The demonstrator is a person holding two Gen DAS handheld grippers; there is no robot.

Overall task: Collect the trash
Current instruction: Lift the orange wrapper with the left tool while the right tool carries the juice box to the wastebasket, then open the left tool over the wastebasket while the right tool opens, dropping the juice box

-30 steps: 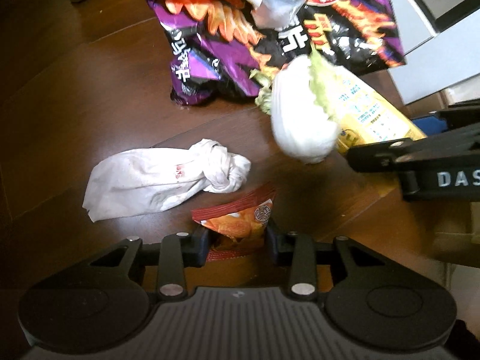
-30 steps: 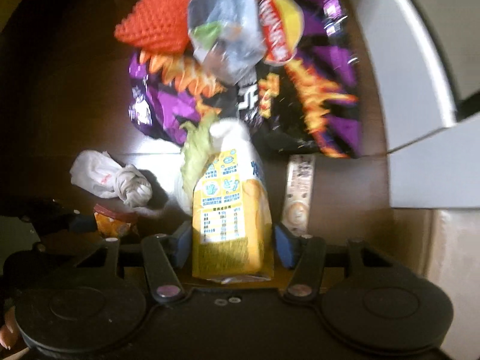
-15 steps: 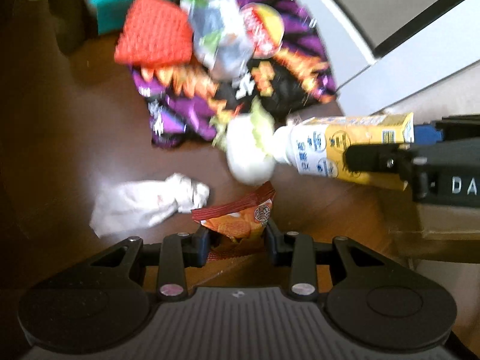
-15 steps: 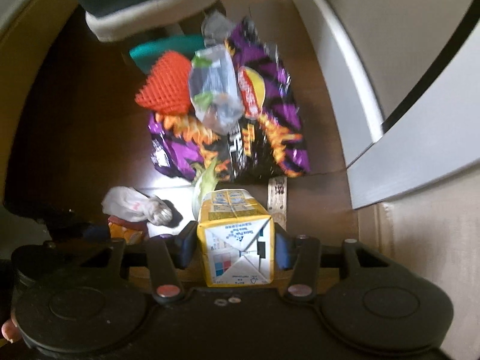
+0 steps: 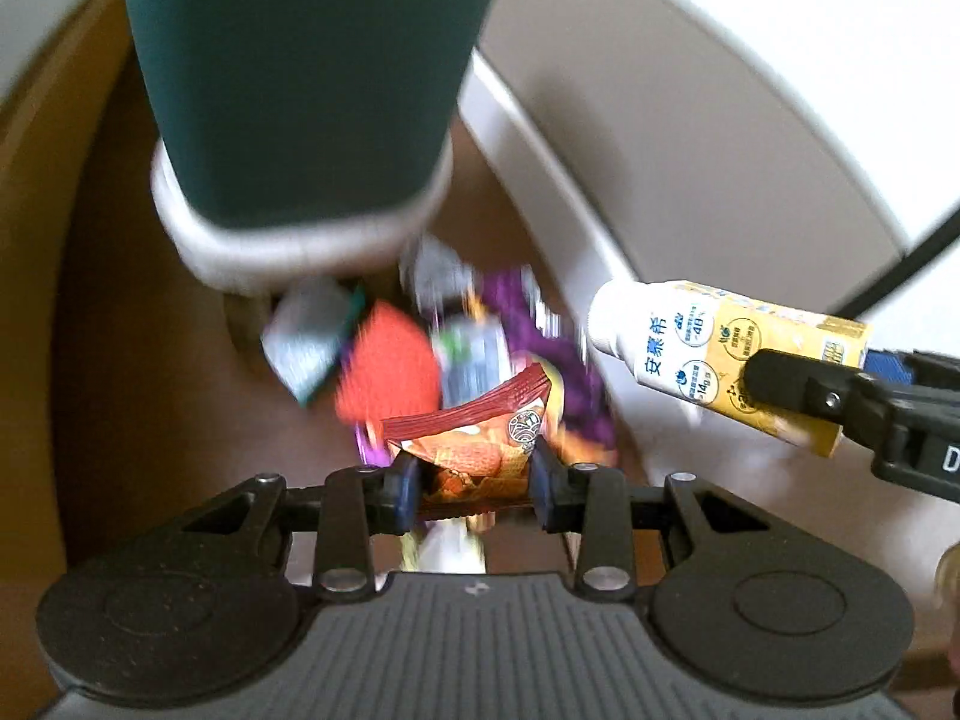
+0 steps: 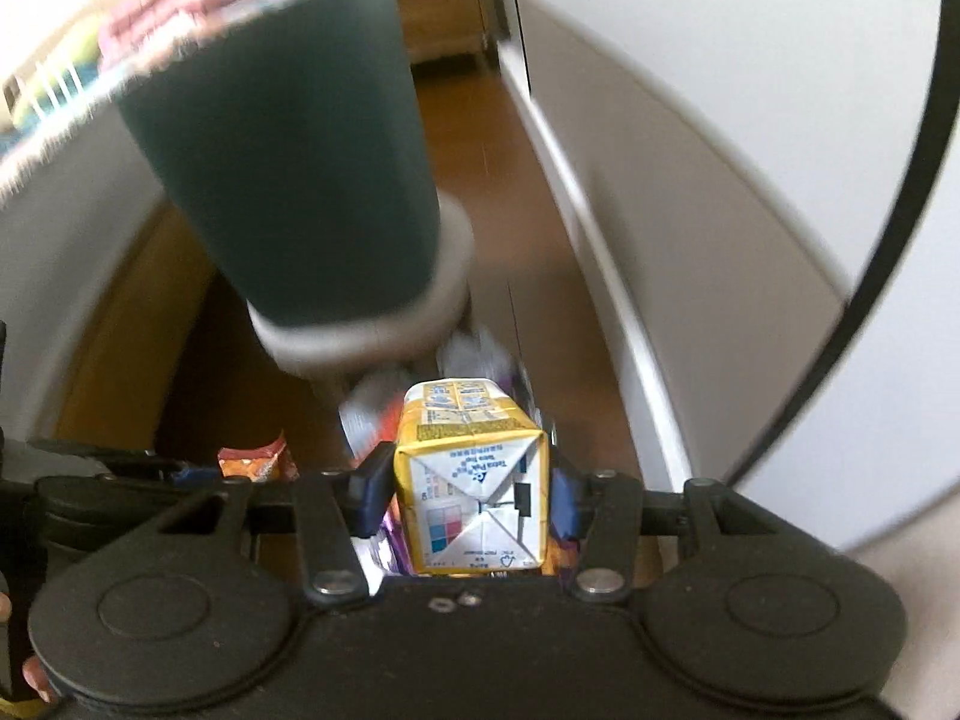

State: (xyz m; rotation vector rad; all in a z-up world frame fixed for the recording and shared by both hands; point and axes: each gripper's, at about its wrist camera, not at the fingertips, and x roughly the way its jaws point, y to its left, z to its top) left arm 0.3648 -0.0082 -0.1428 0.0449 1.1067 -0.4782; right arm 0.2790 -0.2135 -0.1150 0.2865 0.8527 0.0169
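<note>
The left gripper [image 5: 471, 483] has its jaws closed narrowly on a small orange snack wrapper [image 5: 474, 438]. The right gripper [image 6: 459, 498] clamps a yellow milk carton [image 6: 474, 492] across its sides, base toward the camera; its jaws have just tightened slightly on the carton. Both items are off the floor. In the left wrist view the carton sits at 3 o'clock, its white top pointing toward 9. The dark teal bin [image 5: 312, 78] looms at 12 o'clock in both views, on a pale base, its opening blurred at 10 o'clock in the right view. The remaining litter [image 5: 390, 372], red netting and purple chip bags, lies on the wooden floor [image 5: 180, 360] below the wrapper.

Risks, as I judge them: the wrapper is thin and slick and pinched only at its lower end, so a quick swing could slide it free. The carton is gripped near its base, so its long body could pivot in the jaws. Both grippers approaching one bin mouth together could collide, or clip the rim and tip it.
</note>
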